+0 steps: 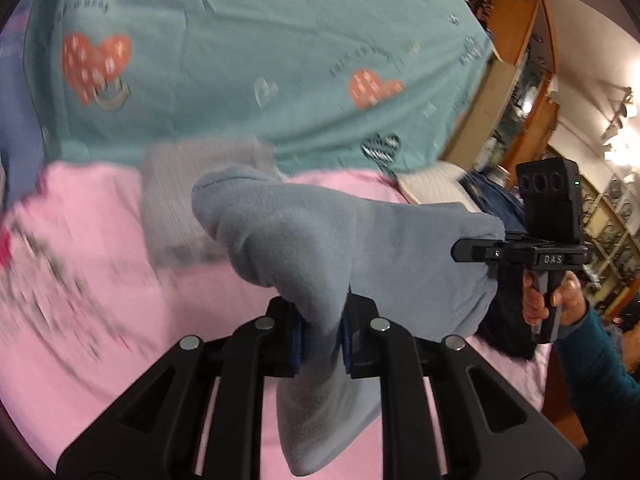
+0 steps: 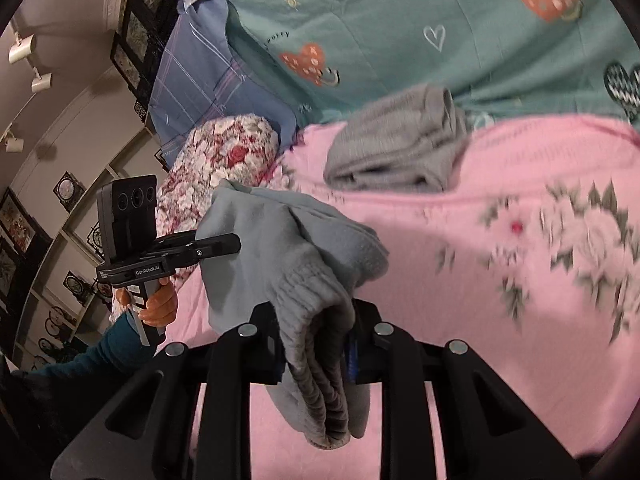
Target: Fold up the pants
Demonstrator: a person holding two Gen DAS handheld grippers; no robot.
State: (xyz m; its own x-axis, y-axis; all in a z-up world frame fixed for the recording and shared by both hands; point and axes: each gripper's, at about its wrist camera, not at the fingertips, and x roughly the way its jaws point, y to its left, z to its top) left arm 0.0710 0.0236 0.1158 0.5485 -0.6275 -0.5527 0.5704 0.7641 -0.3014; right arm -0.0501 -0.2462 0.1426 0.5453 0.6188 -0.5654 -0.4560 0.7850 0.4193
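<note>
Grey-blue fleece pants point(image 1: 320, 236) hang bunched between my two grippers above a pink bedspread point(image 1: 100, 264). My left gripper point(image 1: 322, 336) is shut on one end of the pants. My right gripper point(image 2: 316, 340) is shut on the ribbed elastic waistband point(image 2: 316, 312). In the left wrist view the right gripper point(image 1: 476, 250) shows at the right, clamping the fabric. In the right wrist view the left gripper point(image 2: 224, 246) shows at the left, also on the pants point(image 2: 264, 248). The cloth sags in folds between them.
A folded grey garment point(image 2: 400, 140) lies on the pink bedspread point(image 2: 500, 280) beyond the pants; it also shows in the left wrist view point(image 1: 192, 192). A teal heart-print quilt point(image 1: 260, 48) lies behind. A floral pillow point(image 2: 224, 152) and blue pillow point(image 2: 192, 72) sit to the left.
</note>
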